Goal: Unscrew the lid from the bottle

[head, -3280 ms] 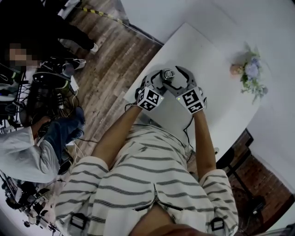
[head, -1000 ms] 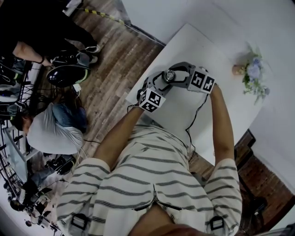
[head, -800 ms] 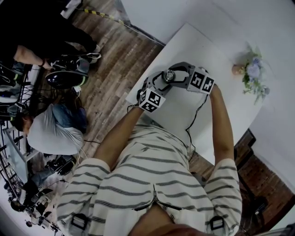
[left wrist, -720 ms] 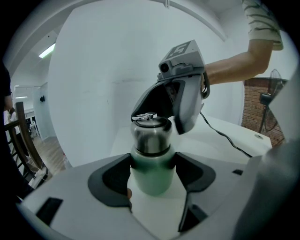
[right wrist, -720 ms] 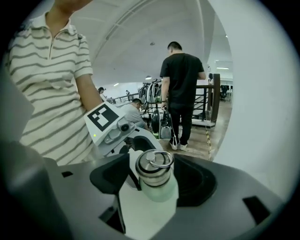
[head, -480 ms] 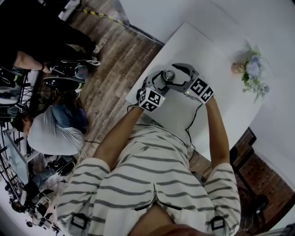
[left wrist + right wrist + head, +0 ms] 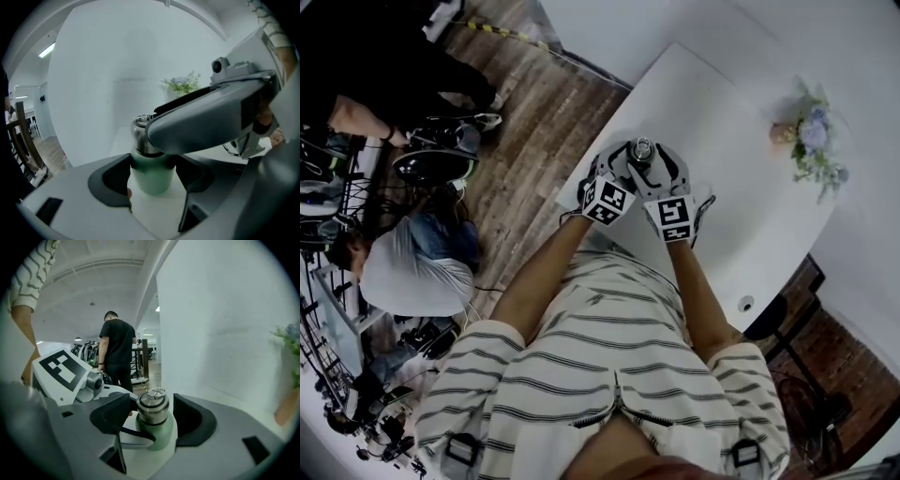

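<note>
A bottle with a pale green body (image 7: 151,177) and a steel lid (image 7: 152,409) stands on the white table (image 7: 741,197). In the head view its lid (image 7: 641,148) shows between both grippers. My left gripper (image 7: 152,174) is shut on the green body, pads pressed on both sides. My right gripper (image 7: 152,412) reaches over it at lid height. Its jaws are closing, with the lid between them and a thin gap on each side. From above, the left gripper (image 7: 628,162) and the right gripper (image 7: 651,161) lie side by side.
A small vase of flowers (image 7: 811,141) stands at the table's far right. The bottle is close to the table's left edge (image 7: 581,169), above wooden floor. People and equipment fill the floor at left (image 7: 403,272); a person in black (image 7: 117,348) stands behind.
My right gripper has swung from the bottle's right side round toward the person's body and now lies beside the left gripper. The left gripper and the bottle have stayed put.
</note>
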Demonstrator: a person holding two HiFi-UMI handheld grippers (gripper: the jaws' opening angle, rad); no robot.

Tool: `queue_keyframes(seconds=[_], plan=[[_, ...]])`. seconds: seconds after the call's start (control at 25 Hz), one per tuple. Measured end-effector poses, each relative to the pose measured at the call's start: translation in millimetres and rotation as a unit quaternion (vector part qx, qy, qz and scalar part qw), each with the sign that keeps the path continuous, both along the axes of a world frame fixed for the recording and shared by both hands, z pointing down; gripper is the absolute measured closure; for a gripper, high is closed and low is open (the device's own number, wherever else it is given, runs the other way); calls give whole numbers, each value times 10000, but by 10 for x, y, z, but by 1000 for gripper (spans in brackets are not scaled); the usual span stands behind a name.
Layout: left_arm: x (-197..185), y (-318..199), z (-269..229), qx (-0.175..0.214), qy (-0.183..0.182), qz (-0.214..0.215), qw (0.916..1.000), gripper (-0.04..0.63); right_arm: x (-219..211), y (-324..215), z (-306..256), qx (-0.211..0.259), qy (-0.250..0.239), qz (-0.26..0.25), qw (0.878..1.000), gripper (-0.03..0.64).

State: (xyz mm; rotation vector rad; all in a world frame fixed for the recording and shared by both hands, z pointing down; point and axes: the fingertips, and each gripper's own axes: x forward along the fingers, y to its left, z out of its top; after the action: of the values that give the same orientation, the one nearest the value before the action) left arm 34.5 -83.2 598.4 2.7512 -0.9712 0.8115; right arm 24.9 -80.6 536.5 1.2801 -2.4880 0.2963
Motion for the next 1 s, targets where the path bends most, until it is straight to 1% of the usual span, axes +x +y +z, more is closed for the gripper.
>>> queue_keyframes(seconds=[0.12, 0.2, 0.32, 0.6, 0.68, 0.76, 0.88, 1.0], plan=[[-11, -5, -9, -14, -5, -12, 10000, 296, 8, -42, 44, -13, 24, 400, 9992, 323], [-18, -5, -9, -14, -5, -17, 10000, 296, -14, -54, 72, -3, 64, 483, 9988, 329], [-10, -7, 7, -10, -4, -16, 10000, 296, -14, -66, 111, 4, 93, 533, 9985, 372], [-15, -7, -14, -8, -1, -6, 10000, 296, -15, -62, 88, 50, 185, 364, 9992, 377], [-21, -5, -11, -14, -1, -7, 10000, 296, -19, -56, 91, 42, 184, 225, 9996, 378], [-18, 0, -10, -16, 1, -5, 10000, 296, -22, -47, 91, 15, 165, -34, 9999, 379], [-9, 5, -23, 10, -10, 9, 10000, 296, -18, -35, 78, -39, 142, -597, 9981, 379], [-2, -1, -12, 23, -15, 7, 10000, 296, -12, -31, 90, -67, 147, -1216, 9924, 379]])
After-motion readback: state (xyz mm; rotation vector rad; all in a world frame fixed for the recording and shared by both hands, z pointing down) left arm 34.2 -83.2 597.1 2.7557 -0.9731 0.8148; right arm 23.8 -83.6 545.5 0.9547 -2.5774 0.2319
